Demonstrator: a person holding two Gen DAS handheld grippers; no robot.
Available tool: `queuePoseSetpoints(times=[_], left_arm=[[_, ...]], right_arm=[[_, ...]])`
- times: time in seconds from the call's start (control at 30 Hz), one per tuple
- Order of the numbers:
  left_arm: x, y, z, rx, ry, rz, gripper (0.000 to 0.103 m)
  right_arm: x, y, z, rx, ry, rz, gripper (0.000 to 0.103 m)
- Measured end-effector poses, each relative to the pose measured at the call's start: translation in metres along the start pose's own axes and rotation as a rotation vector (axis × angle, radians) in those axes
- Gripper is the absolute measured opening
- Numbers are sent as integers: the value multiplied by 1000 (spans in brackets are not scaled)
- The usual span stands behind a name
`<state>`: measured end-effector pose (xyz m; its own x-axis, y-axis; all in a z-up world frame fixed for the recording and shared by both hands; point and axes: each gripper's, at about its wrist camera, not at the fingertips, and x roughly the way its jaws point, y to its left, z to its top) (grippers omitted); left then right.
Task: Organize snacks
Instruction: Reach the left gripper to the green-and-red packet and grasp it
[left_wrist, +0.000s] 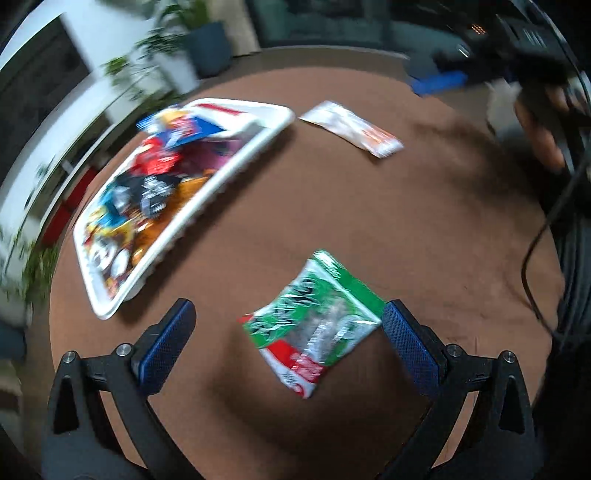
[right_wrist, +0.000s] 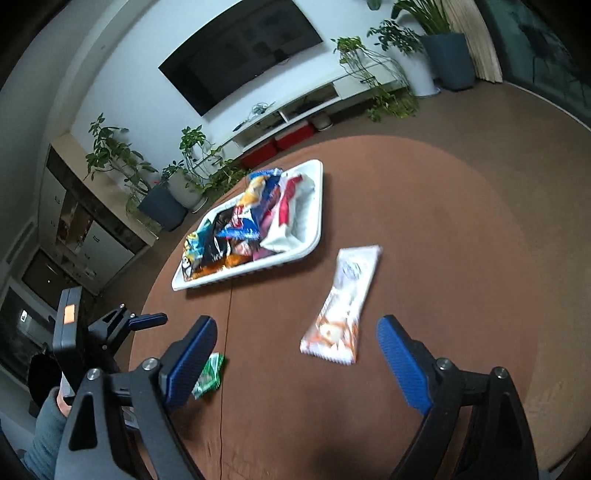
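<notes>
Evidently, both claws are spread empty, the left claw (left_wrist: 288, 345) straddling the green packet (left_wrist: 314, 325), the right claw (right_wrist: 295, 363) the white packet (right_wrist: 341, 306), presumably for transfer to the tray (right_wrist: 312, 206) beyond.

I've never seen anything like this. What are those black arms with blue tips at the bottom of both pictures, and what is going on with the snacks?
There is no robot here. A person holds a pair of hand-held tongs in each hand, and each pair carries a wide-angle camera looking forward along its two blue-padded fingers. One picture comes from the left tongs, the other from the right tongs.

On the brown table sits a white tray already piled with snack packets. Two packets lie loose outside it: a green packet between the open fingers of the left tongs, and a white and orange packet in front of the right tongs. Both tongs are open and hold nothing. The left picture is blurred.
</notes>
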<state>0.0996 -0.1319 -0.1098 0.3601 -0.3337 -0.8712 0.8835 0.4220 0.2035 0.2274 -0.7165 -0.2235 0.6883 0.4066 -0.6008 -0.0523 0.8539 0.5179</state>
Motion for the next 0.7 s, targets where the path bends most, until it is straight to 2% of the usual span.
queuePoseSetpoints(times=[0.2, 0.33, 0.4, 0.5, 0.6, 0.7], left_arm=[[18, -5, -1, 69, 117, -51, 102], [25, 7, -1, 13, 143, -91, 100], [25, 10, -1, -16, 139, -135, 86], [21, 7, -2, -28, 126, -177, 71], [18, 3, -3, -38, 124, -200, 64], [16, 5, -2, -53, 124, -204, 62]], right_arm=[[4, 3, -7, -13, 33, 24, 90], [5, 1, -11, -13, 45, 25, 90], [5, -1, -11, -5, 51, 28, 90], [6, -3, -12, -1, 56, 26, 90], [8, -7, -13, 11, 66, 24, 90], [11, -8, -15, 16, 82, 20, 90]])
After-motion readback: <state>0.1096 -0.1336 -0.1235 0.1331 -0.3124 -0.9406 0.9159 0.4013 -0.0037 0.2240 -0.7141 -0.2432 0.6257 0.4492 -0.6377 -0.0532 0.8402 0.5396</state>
